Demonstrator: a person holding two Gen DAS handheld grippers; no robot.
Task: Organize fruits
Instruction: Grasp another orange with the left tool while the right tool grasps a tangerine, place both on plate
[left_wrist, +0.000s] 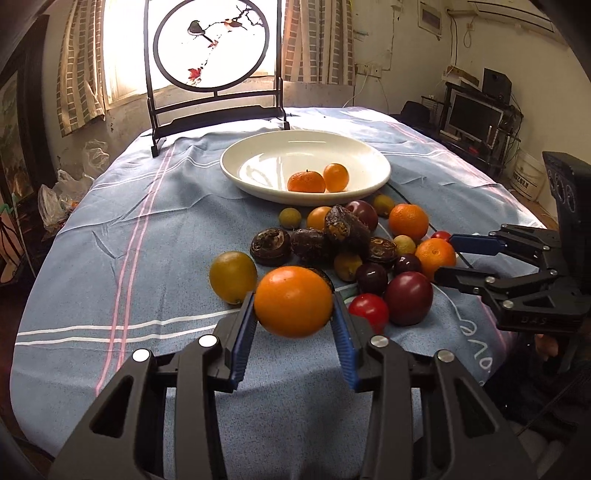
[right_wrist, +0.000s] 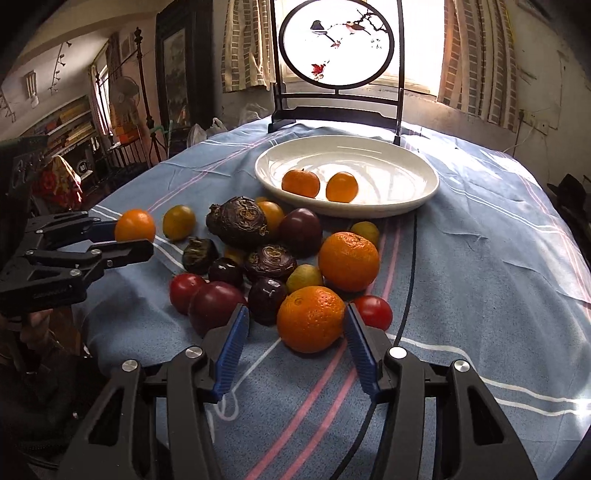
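My left gripper is shut on an orange and holds it at the near left of the fruit pile; it also shows in the right wrist view. My right gripper is open, its blue pads on either side of another orange that lies on the cloth; the right pad is close to it, the left pad apart. The white plate behind the pile holds two small oranges. The pile holds oranges, dark plums, red tomatoes, yellow-green fruits and wrinkled dark fruits.
The table wears a blue striped cloth. A black framed round screen stands at the table's far edge behind the plate. A black cable runs across the cloth to the right of the pile.
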